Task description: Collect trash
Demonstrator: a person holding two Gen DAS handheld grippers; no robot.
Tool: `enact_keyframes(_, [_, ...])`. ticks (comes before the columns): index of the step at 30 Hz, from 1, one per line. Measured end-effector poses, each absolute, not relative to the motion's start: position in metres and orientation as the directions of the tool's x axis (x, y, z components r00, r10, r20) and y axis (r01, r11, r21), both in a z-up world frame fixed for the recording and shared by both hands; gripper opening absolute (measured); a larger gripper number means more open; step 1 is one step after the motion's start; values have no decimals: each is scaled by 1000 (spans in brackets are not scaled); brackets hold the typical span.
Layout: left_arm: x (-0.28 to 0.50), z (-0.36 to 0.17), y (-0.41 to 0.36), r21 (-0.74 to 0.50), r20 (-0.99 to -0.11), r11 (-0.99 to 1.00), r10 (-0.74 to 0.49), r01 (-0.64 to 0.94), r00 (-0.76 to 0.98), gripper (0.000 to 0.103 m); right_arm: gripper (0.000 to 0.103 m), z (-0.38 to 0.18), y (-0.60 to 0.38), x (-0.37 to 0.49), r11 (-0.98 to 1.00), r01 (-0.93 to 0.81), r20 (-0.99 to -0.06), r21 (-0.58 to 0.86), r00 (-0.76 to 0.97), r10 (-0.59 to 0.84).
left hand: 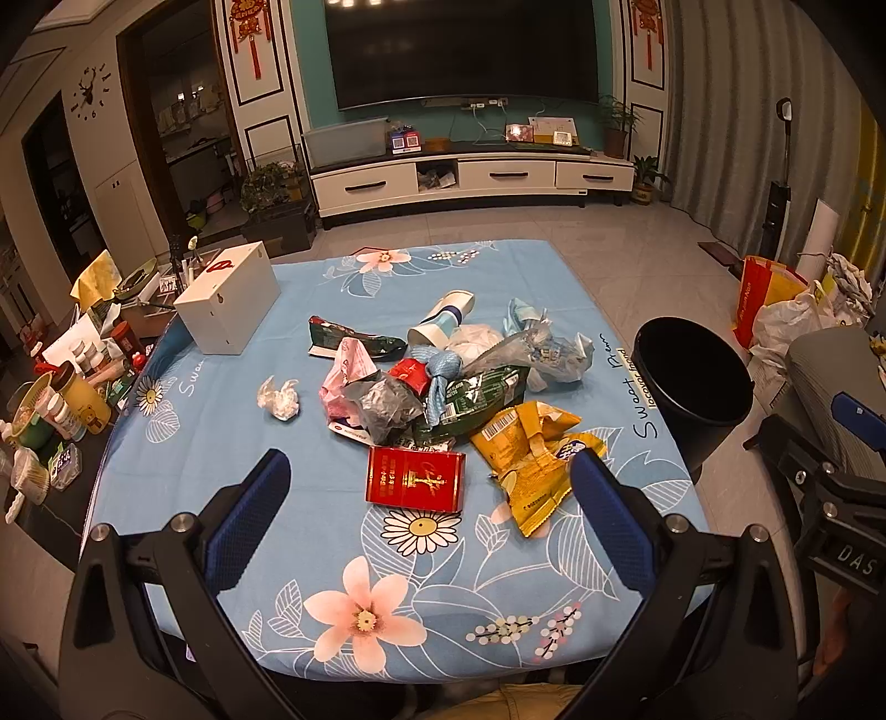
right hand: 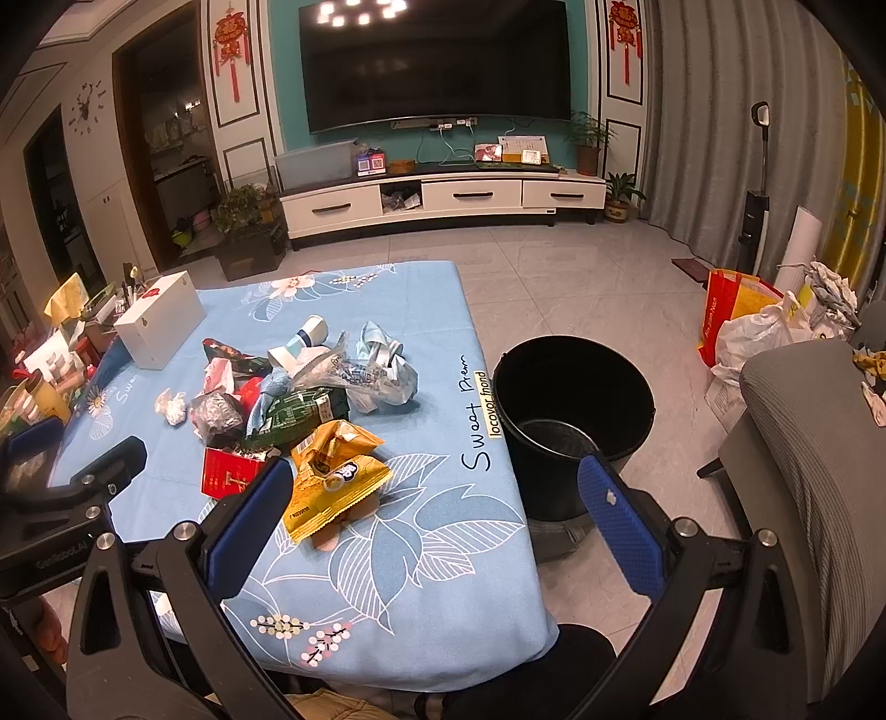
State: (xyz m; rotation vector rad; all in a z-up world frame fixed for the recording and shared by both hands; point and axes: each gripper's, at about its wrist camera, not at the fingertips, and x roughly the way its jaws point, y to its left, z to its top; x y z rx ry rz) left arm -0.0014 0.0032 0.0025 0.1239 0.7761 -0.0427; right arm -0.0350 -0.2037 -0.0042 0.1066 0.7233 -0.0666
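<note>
Clearly both the left gripper [left hand: 429, 501] and right gripper [right hand: 437, 493] hover with jaws spread and empty. Nearest on the surface [left hand: 310, 531], the red carton [left hand: 415, 479] is probably light, stiff; pinch its long sides.

We are in a home living room: a big wall television [right hand: 434, 61] above a white media cabinet [right hand: 443, 202], red knot hangings [right hand: 231, 41], potted plants [right hand: 587, 141], grey curtains [right hand: 714, 127], tiled floor [right hand: 581, 288].

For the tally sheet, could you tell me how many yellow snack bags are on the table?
1: the yellow snack bag lies at the near right edge of the trash pile, beside the red box. More may be buried.
</note>
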Motion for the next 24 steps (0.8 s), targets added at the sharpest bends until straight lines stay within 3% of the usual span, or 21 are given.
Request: enact_keyframes(24, [-3,8,0,99,-702,991,8,86,713,101,101,-6,-205,-33,992,97,-664,75,747,-23])
